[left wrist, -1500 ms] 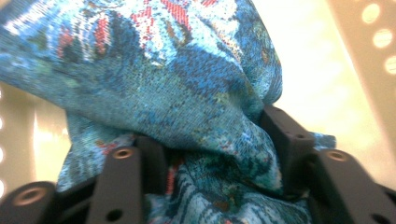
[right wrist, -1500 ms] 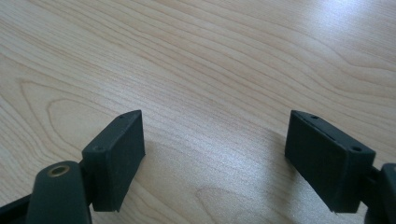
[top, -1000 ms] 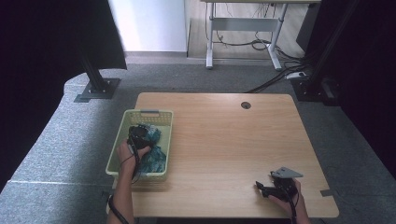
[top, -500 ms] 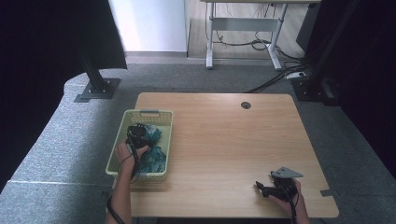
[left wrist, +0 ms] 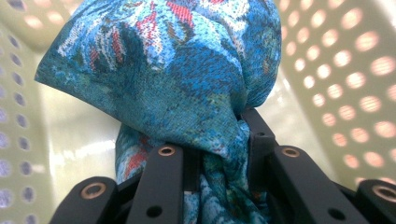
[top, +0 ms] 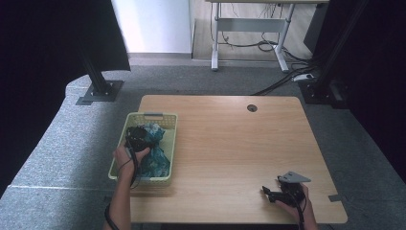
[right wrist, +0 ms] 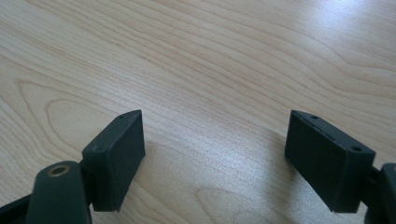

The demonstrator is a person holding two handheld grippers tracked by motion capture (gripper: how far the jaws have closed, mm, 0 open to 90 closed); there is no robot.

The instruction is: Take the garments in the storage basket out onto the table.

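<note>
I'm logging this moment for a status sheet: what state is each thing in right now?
Left gripper: jaws just closing, now shut on the blue cloth.
Blue cloth: bunched, pinched between the jaws, inside the basket.
Basket: upright on the table's left edge, holding the cloth.
Right gripper: open, nothing between its jaws, over bare wood.
Table: level, cable hole near its far edge.

Basket (top: pixel 168 125) on table (top: pixel 230 143), at its left edge. Cloth (top: pixel 155 153) inside basket; left gripper (top: pixel 136 136) in basket too, over the cloth's far left part. Right gripper (top: pixel 282 194) near the table's front right corner, well apart from basket.
</note>
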